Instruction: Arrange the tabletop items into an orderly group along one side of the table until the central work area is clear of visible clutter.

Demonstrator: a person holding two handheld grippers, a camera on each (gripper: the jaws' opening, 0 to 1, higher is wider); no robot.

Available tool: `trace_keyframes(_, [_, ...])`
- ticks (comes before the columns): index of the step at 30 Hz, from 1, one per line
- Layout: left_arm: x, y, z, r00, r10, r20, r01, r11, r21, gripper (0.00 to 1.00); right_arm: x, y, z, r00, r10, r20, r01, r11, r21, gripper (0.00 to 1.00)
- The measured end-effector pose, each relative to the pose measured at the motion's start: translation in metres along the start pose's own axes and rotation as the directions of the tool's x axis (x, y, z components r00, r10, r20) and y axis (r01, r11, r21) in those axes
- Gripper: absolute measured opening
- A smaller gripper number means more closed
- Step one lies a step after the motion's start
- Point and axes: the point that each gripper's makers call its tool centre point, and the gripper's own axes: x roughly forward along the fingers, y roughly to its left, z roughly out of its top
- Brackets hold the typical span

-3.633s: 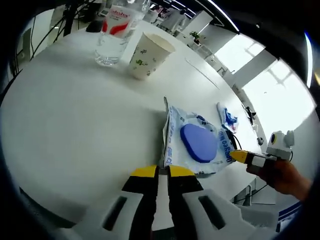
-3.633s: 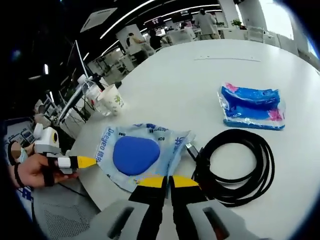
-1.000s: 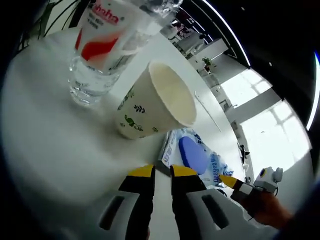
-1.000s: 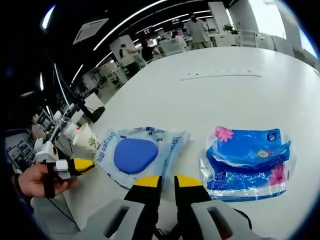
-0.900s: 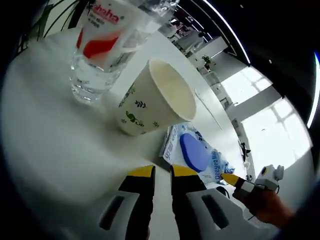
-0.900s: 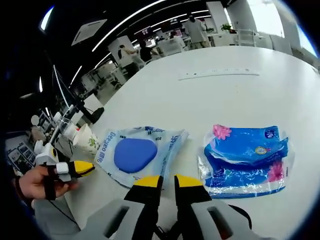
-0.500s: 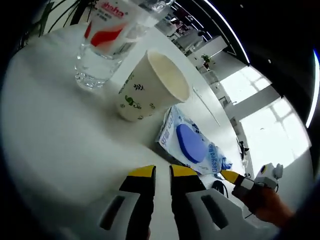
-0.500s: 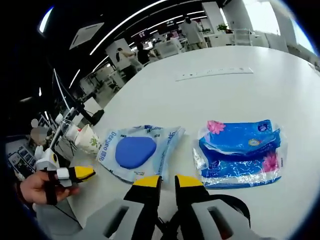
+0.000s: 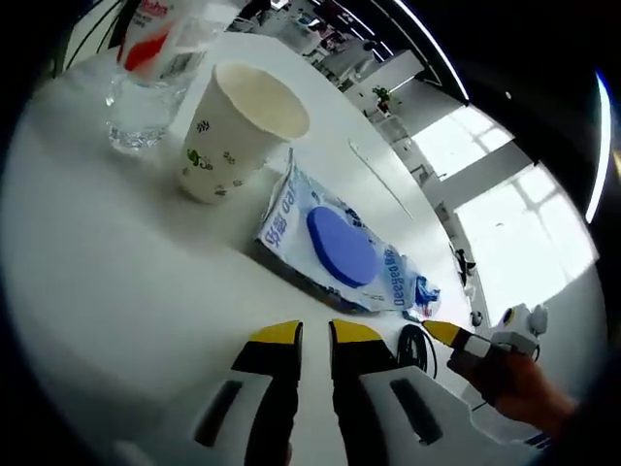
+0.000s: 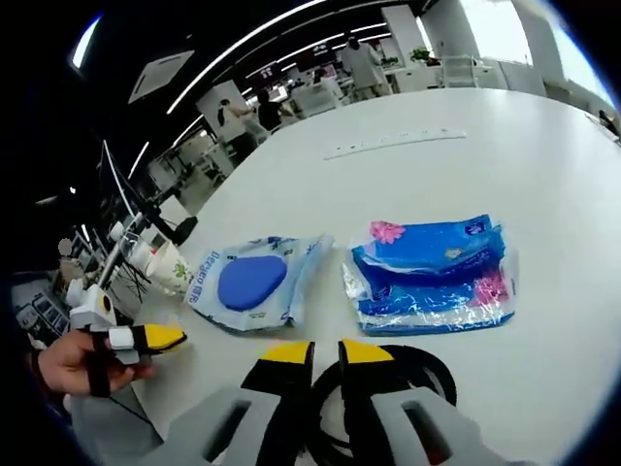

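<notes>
A white paper cup (image 9: pixel 238 126) with a leaf print stands beside a clear water bottle (image 9: pixel 146 78). A wipes pack (image 9: pixel 335 248) with a blue oval lid lies flat just next to the cup. My left gripper (image 9: pixel 312 335) hovers over bare table short of the pack, jaws together and holding nothing. In the right gripper view the wipes pack (image 10: pixel 250 282) and a blue tissue pack (image 10: pixel 432 272) lie side by side. My right gripper (image 10: pixel 312 351) is shut and empty above a coiled black cable (image 10: pixel 388 388). The left gripper (image 10: pixel 160 337) shows at the left, held by a hand.
The round white table's (image 9: pixel 107 252) edge runs close behind the cup (image 10: pixel 173 267). A thin white strip (image 10: pixel 393 144) lies far across the tabletop. The right gripper (image 9: pixel 441 332) and its hand (image 9: pixel 505 379) sit at the table's near edge by the cable (image 9: pixel 417 345). Office desks and people fill the background.
The wipes pack, far from the cup 3.6 s ago, now lies beside it. Over the last second both views have drawn back, bringing the cable coil into the right gripper view.
</notes>
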Motion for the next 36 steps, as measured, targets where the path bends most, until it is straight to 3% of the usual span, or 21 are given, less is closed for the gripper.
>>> trace_keyframes(10, [0.013, -0.034, -0.031, 0.995, -0.044, -0.084, 0.051, 0.995, 0.088, 0.08, -0.026, -0.023, -0.011, 0.999, -0.037, 0.015, 0.037, 0.999, 0.017, 0.08])
trace_keyframes(23, [0.039, -0.090, -0.077, 0.969, -0.098, -0.225, 0.146, 0.968, 0.204, 0.10, -0.052, -0.060, -0.023, 0.995, -0.103, 0.001, 0.103, 0.995, -0.014, 0.09])
trace_keyframes(36, [0.057, -0.109, -0.105, 0.950, -0.095, -0.298, 0.176, 0.950, 0.259, 0.11, -0.057, -0.074, -0.033, 0.994, -0.107, -0.014, 0.107, 0.994, 0.034, 0.11])
